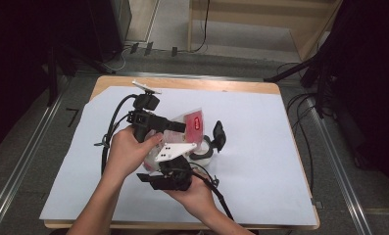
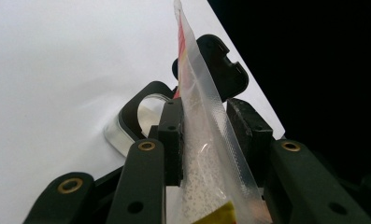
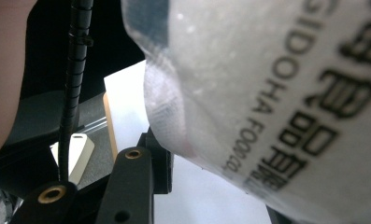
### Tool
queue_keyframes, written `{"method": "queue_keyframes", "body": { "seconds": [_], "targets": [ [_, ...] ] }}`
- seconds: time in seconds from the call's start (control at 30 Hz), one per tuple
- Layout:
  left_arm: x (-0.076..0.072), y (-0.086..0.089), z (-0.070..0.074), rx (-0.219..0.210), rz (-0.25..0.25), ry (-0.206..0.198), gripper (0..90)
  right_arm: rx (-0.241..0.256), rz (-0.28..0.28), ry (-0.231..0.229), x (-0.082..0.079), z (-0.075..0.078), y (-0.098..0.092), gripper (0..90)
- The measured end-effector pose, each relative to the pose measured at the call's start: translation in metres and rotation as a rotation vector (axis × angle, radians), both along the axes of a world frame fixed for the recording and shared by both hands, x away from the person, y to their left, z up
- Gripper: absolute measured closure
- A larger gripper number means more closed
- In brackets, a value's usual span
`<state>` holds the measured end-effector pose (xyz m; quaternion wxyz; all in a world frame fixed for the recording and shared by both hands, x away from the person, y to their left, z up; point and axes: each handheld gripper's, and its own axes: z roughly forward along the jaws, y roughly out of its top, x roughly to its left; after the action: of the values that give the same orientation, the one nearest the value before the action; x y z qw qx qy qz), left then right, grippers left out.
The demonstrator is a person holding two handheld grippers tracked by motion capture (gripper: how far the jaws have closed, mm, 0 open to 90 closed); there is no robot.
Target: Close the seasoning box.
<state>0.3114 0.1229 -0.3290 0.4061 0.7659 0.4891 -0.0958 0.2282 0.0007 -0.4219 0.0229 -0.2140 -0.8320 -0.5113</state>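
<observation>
While the clear food pouch hangs above the white-covered table, long axis slanting away from you, your left hand-held gripper pinches its lower edge. Your right hand-held gripper sits palm-up beneath it; its jaws' state can't be told. Legible print reads "FOOD". A glass container with a black lid lies just beyond.

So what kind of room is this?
Probably a lab or recording studio: black curtains hang around, metal rails and cables run along the floor, and white paper covers the wooden table.
</observation>
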Motion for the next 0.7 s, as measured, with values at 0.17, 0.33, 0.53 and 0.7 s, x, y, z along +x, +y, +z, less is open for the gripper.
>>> {"method": "queue_keyframes", "body": {
  "seconds": [0.17,0.33,0.53,0.7],
  "targets": [
    [0.0006,-0.0039,-0.0006,0.001,0.004,-0.003,68.4,0.005,-0.006,0.013,0.0007,-0.001,-0.0017,63.5],
    [0.0019,-0.0026,-0.002,0.01,-0.011,0.006,68.4,0.008,-0.003,0.02,0.0013,-0.0021,-0.0014,63.5],
    [0.0008,-0.0023,-0.0014,0.013,-0.01,0.012,68.5,0.011,-0.002,0.024,0.0001,-0.0017,-0.0009,63.5],
    [0.0009,-0.0012,-0.0021,0.019,-0.019,0.011,68.8,0.008,0.001,0.022,-0.0002,-0.0021,-0.0012,63.6]
  ]
}}
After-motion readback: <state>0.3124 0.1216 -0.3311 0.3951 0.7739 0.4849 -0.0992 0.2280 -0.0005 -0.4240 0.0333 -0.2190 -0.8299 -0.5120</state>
